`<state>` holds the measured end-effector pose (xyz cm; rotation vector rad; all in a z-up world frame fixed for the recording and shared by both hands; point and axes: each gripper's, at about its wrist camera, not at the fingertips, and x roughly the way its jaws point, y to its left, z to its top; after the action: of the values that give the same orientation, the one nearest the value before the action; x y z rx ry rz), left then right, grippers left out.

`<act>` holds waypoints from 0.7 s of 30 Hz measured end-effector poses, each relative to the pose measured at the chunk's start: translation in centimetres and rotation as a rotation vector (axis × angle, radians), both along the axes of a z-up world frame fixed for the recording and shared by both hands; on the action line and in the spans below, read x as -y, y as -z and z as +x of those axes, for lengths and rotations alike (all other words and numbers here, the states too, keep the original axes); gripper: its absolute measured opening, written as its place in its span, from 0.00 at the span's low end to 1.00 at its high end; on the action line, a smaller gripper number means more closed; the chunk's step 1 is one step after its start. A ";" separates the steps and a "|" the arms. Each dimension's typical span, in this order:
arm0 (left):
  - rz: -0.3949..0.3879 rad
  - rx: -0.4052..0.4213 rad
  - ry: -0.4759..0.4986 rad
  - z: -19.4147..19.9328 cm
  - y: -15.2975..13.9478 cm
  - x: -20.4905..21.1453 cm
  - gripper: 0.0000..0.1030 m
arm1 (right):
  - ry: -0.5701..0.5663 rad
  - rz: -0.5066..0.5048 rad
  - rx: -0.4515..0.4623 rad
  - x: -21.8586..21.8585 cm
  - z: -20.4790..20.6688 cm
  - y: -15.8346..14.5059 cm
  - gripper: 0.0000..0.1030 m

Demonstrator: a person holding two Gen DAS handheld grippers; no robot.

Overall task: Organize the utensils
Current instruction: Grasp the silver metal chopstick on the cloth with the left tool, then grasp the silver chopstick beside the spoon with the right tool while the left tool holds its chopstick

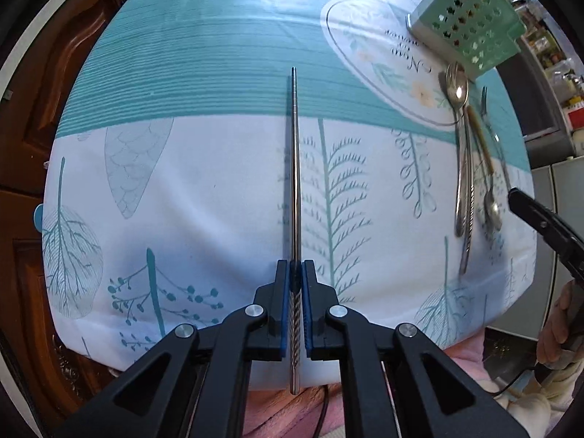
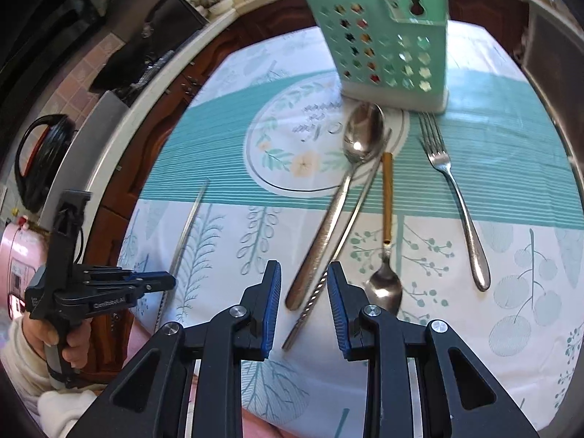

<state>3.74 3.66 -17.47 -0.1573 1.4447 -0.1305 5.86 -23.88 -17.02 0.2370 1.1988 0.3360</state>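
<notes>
The left gripper (image 1: pixel 295 273) is clamped on a steel chopstick (image 1: pixel 295 168) lying on the tablecloth (image 1: pixel 219 189); lift it level. To its right, the right gripper (image 2: pixel 304 284) hangs part-open and empty over the second chopstick (image 2: pixel 328 266), beside the big spoon (image 2: pixel 350 168); center it before closing, then carry both to the green holder (image 2: pixel 387 47).

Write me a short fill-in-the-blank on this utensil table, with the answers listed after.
1. The left hand-held gripper is shut on a metal ____.
2. The right hand-held gripper stands ____ above a second chopstick.
3. The fork lies on the ____.
4. The green holder stands ____.

Answers: chopstick; open; tablecloth; upright
</notes>
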 end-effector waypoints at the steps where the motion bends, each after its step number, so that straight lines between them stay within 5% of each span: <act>1: -0.012 0.011 -0.003 0.3 -0.3 0.0 0.04 | 0.009 0.002 -0.022 0.2 0.6 0.3 0.22; 10: -0.129 0.026 -0.007 1.0 -0.5 0.1 0.04 | 0.086 0.055 -0.174 1.5 4.8 1.5 0.16; 21: -0.219 0.008 0.023 0.7 0.3 0.4 0.04 | 0.061 -0.181 -0.301 -1.4 7.5 4.0 0.14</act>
<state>4.49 3.22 -17.73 -0.3190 1.4229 -0.3085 13.39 -22.43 -20.97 0.1702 1.5066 0.1392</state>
